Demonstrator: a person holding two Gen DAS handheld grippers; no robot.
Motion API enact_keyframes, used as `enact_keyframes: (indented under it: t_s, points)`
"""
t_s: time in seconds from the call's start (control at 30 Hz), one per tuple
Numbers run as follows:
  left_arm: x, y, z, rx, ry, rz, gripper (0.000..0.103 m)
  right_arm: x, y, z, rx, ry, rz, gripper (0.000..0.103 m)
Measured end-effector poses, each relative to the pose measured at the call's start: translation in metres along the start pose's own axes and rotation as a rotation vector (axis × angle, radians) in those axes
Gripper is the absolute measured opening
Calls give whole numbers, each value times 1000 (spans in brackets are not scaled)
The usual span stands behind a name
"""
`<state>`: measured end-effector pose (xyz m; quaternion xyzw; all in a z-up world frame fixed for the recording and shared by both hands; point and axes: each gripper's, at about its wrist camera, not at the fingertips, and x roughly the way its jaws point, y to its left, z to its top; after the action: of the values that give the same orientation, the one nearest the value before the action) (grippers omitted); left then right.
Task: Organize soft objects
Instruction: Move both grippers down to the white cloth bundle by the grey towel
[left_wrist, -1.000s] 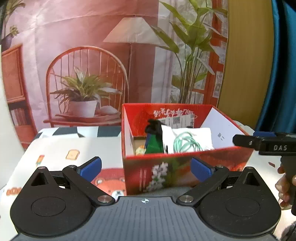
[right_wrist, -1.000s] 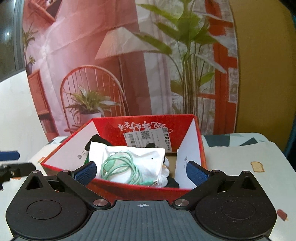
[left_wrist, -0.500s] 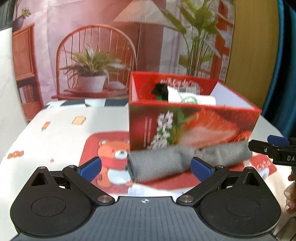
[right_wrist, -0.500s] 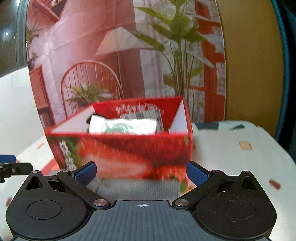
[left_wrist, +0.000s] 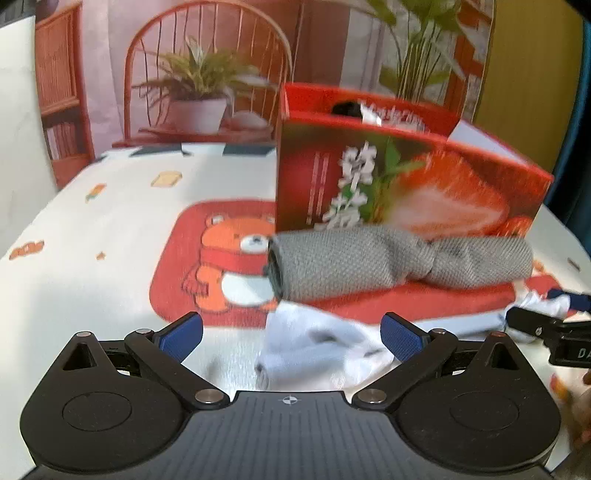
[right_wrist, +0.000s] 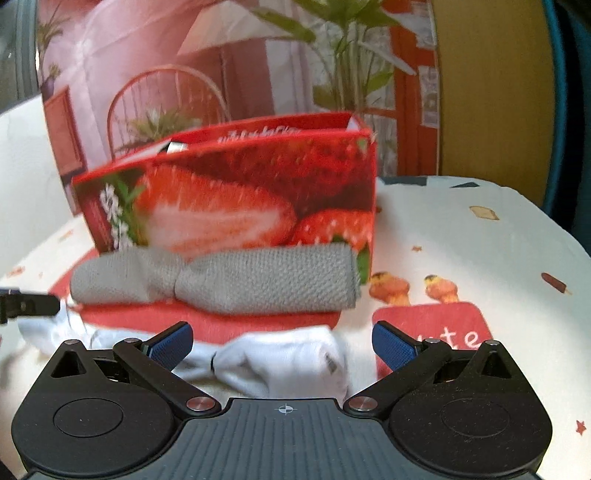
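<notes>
A rolled grey knitted cloth (left_wrist: 399, 262) lies on the table in front of the red strawberry box (left_wrist: 388, 184); it also shows in the right wrist view (right_wrist: 221, 280) before the box (right_wrist: 236, 192). A white sock (left_wrist: 317, 350) lies nearer, just ahead of my left gripper (left_wrist: 291, 334), which is open and empty. The same white sock (right_wrist: 280, 358) lies between the open fingers of my right gripper (right_wrist: 282, 341), which holds nothing. The right gripper's tip shows at the right edge of the left wrist view (left_wrist: 543, 325).
The box holds a black item (left_wrist: 345, 108) and a white packet (left_wrist: 369, 112). A cartoon tablecloth with a bear print (left_wrist: 229, 266) covers the table. The backdrop with a chair and plants hangs behind.
Both grippers have dropped from above the box to table height. The box's inside has gone out of sight; the grey cloth and white sock have come into view.
</notes>
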<state>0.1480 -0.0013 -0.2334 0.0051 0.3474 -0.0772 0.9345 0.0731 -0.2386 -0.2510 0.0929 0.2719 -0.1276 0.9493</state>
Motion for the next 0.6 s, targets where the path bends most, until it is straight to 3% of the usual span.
enact_keyframes:
  t_s: [0.13, 0.3, 0.6]
  points:
    - [10, 1, -5, 6, 48, -3, 103, 3, 6, 0, -43, 16, -13, 103]
    - [18, 5, -7, -14, 97, -11, 103, 8, 1, 0, -9, 48, -11, 103]
    - [19, 0, -14, 24, 93, 9, 103, 15, -9, 0, 46, 94, 4, 103]
